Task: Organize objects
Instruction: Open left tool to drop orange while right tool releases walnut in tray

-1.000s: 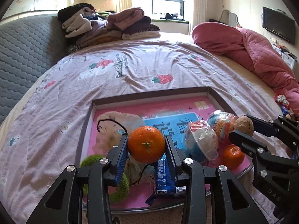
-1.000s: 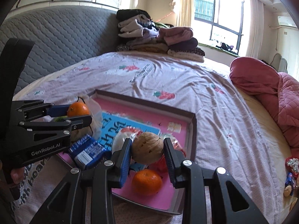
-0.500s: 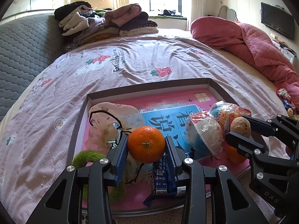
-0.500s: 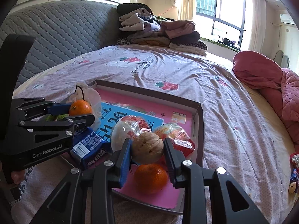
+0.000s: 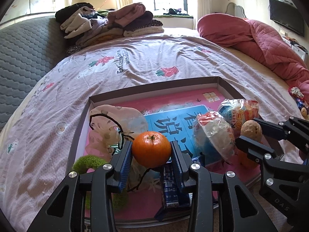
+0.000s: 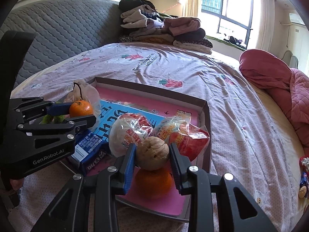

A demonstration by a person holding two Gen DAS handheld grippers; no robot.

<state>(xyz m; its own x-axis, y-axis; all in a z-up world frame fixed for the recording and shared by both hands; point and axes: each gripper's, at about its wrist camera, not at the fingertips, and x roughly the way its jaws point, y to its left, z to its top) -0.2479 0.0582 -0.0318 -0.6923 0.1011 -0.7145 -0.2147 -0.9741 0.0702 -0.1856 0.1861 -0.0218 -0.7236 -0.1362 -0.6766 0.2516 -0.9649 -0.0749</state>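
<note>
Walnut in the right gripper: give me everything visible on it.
The walnut is round, tan-brown, with a rough, matte shell and a few small dark pits on the near face. It looks whole. The right gripper is shut on it, blue pads pressing on both sides, holding it above the tray. An orange lies directly below it; whether they touch is unclear. Wrapped snacks sit just behind.

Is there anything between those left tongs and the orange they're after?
Nothing visible. The left tongs are already shut on the orange, with both blue pads against its sides. It hangs above the pink box, over a blue snack packet.
</note>
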